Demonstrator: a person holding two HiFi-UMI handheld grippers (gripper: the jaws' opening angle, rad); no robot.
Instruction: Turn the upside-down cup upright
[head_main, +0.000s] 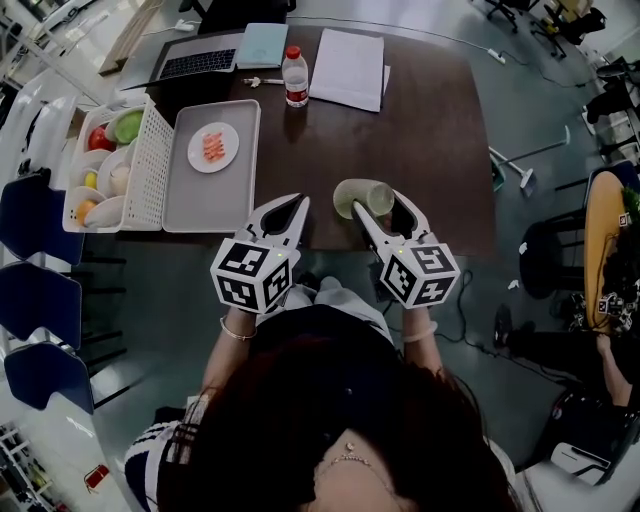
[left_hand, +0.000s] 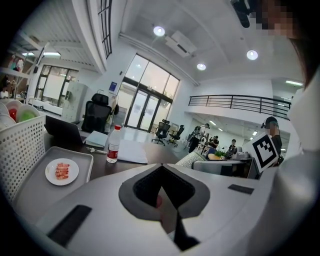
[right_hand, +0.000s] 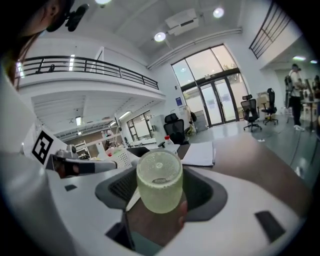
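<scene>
White left tool (head_main: 298, 203), right tool (head_main: 378, 201); black-patterned marker cubes (head_main: 255, 275).

1 pale-green translucent plastic cup (head_main: 360, 197), 1 red-capped clear plastic bottle (head_main: 295, 77), 1 grey rectangular tray (head_main: 205, 205), 1 round white plate (head_main: 194, 150).

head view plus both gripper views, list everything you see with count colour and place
cup: 1, pale green, clamped in right tool at table's near edge
table: 1, dark brown, centre
tray: 1, grey, table's left
plate: 1, white, on tray
basket: 1, white, left of tray
water bottle: 1, clear with red cap, far side
papers: 1 stack, white, right of bottle
laptop: 1, dark, far left
left tool: 1, white, shut, empty
right tool: 1, white, shut on cup
</scene>
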